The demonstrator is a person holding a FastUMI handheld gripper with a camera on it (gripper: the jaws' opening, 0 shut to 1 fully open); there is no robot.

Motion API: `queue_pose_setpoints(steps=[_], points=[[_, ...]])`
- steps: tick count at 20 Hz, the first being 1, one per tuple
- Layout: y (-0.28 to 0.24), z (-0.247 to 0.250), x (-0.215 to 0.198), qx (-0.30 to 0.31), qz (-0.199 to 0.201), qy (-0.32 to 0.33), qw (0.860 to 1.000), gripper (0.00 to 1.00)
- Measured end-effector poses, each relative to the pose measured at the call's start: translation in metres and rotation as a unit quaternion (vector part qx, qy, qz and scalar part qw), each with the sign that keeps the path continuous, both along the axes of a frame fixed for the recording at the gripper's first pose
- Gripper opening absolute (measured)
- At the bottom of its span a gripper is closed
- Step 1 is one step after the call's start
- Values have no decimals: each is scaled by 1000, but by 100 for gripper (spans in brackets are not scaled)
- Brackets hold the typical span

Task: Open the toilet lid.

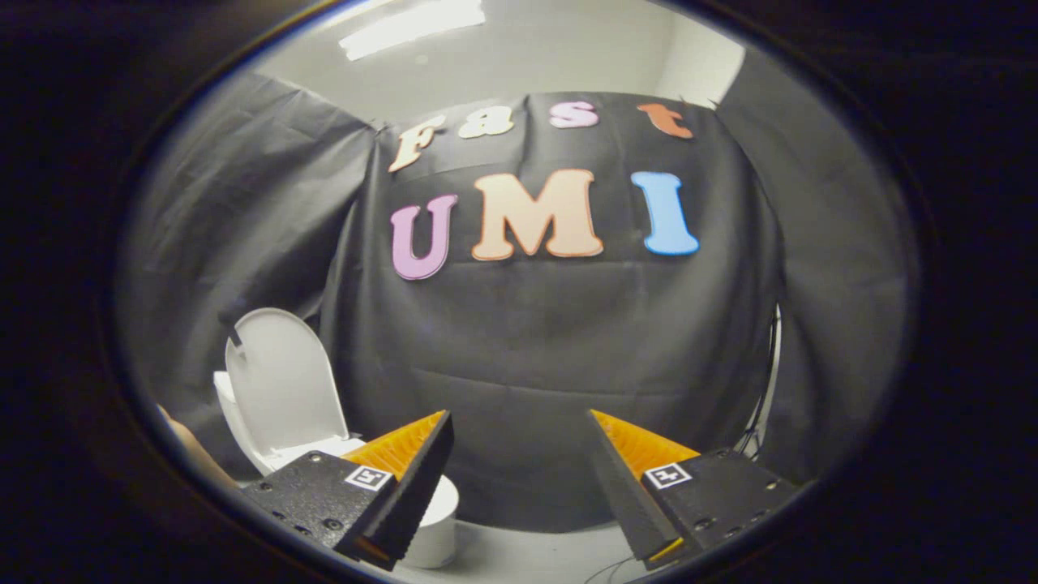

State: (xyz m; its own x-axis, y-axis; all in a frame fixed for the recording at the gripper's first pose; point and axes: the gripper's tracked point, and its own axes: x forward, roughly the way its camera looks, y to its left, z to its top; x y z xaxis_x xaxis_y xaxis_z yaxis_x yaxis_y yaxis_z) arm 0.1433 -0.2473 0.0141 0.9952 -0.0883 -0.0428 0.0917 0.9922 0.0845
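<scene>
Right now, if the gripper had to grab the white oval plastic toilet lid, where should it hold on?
Probably the top rounded rim of the white oval plastic toilet lid, coming from the front: it stands upright, thin-edged, rim free. The open gripper holds nothing, the lid off past one finger.

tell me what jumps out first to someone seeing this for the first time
The white toilet lid stands raised and upright, off to the left beyond the left finger, with the toilet bowl showing below it behind that finger. The gripper is open, its fingers spread wide with nothing between them, aimed at the black cloth wall rather than at the toilet. A bit of a person's arm shows left of the toilet.
</scene>
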Motion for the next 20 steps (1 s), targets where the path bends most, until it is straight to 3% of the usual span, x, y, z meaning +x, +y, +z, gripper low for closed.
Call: queue_pose_setpoints(steps=[7, 20], points=[[-28, -16, -34, 60, -21, 15, 998, 96], [-5, -30, -65, 38, -2, 73, 997, 96]])
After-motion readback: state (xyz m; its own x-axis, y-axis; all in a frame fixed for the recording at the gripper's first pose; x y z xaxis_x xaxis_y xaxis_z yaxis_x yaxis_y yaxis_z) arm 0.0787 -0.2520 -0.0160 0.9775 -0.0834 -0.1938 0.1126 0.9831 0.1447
